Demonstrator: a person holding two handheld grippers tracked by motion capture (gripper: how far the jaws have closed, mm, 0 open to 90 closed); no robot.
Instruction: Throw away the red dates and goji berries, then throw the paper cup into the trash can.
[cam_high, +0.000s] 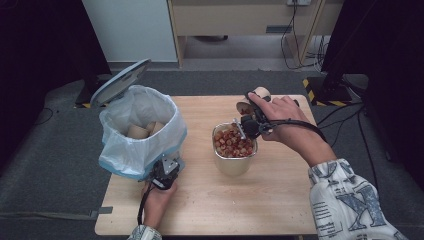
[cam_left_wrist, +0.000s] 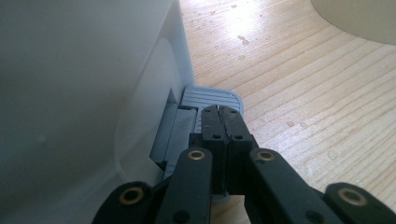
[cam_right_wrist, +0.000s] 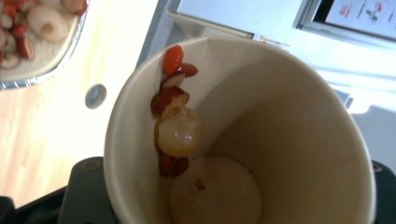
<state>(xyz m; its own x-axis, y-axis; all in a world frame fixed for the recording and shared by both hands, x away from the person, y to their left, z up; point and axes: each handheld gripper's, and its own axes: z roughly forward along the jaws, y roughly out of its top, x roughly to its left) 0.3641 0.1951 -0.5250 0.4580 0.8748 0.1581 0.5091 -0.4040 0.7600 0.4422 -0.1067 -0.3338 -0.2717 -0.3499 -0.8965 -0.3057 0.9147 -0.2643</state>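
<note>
A paper cup (cam_high: 255, 98) is tipped on its side above and behind a square metal container (cam_high: 234, 164) of red and pale food pieces, with my right gripper (cam_high: 248, 122) shut on it. In the right gripper view the cup (cam_right_wrist: 289, 116) faces me, and a few red and pale pieces (cam_right_wrist: 180, 133) cling to its inner wall. My left gripper (cam_high: 167, 169) is at the foot of a bin (cam_high: 142, 125) lined with a white bag. Its jaws are shut with nothing between them, the tips (cam_left_wrist: 218, 108) on the grey ribbed pedal (cam_left_wrist: 212, 95). The bin lid (cam_high: 120, 81) stands up.
Used paper cups (cam_high: 139, 131) lie inside the bin bag. The wooden table (cam_high: 280, 200) has bare room at the front and right. Cables and dark equipment stand on the floor at the back right, beyond the table.
</note>
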